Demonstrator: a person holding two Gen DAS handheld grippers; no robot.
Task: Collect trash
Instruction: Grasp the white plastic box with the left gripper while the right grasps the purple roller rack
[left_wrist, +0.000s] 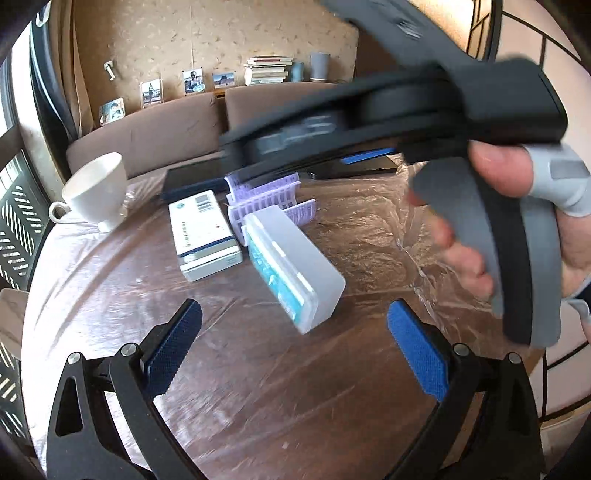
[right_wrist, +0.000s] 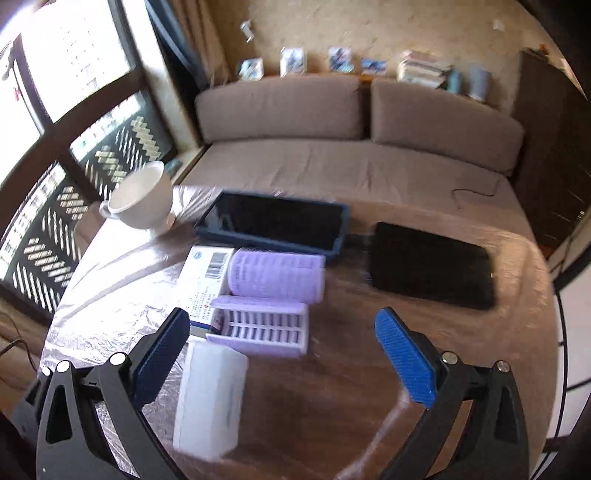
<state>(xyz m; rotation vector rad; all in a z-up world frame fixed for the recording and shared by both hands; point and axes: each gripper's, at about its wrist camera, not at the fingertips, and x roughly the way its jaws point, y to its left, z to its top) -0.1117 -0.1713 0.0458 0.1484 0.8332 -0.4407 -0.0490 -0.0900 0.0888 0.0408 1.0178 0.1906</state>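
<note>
Both claws hang released over a round table (right_wrist: 369, 424) wrapped in clear film, nothing between their blue pads. The left claw (left_wrist: 293, 343) stands wide, and a frosted box (left_wrist: 295, 266) lies just ahead of it, slightly left of centre, its near corner almost level with the fingertips but not touching them. Further ahead and left sits a white carton (left_wrist: 203, 236), with a lilac tray (left_wrist: 269, 199) beyond the box. A white cup (left_wrist: 96, 192) stands far off to the claw's left. Across the upper right of the same view sweeps the other tool, gripped by a hand (left_wrist: 517, 229).

The right claw (right_wrist: 282, 354) is likewise spread and empty. The frosted box (right_wrist: 210, 402) lies just inside its left finger, close beside the pad. The lilac tray (right_wrist: 262, 325) rests directly ahead between the fingers, a lilac lid (right_wrist: 277, 275) and the carton (right_wrist: 207, 273) beyond it, then two dark tablets (right_wrist: 273, 221).
</note>
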